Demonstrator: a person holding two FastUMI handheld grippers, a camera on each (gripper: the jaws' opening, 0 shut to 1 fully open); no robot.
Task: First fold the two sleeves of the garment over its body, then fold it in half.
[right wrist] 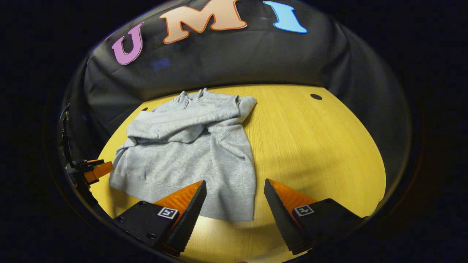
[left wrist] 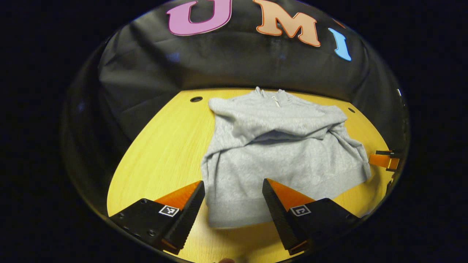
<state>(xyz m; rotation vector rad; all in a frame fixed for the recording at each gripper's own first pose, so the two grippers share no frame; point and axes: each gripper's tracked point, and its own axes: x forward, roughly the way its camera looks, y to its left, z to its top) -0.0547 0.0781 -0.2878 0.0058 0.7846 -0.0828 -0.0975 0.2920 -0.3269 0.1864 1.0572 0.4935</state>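
Yellow table [left wrist: 161, 146] carries the hoodie [left wrist: 278, 153], both sleeves [right wrist: 182, 124] already crossed over its body. Left gripper [left wrist: 234, 199] and right gripper [right wrist: 236, 199] gape wide, empty, over the hem [right wrist: 226, 208]. Next, I judge: pinch its 2 corners, fold toward the collar.

Sweatshirt [left wrist: 278, 153] hem behind tool [left wrist: 234, 190] fingers
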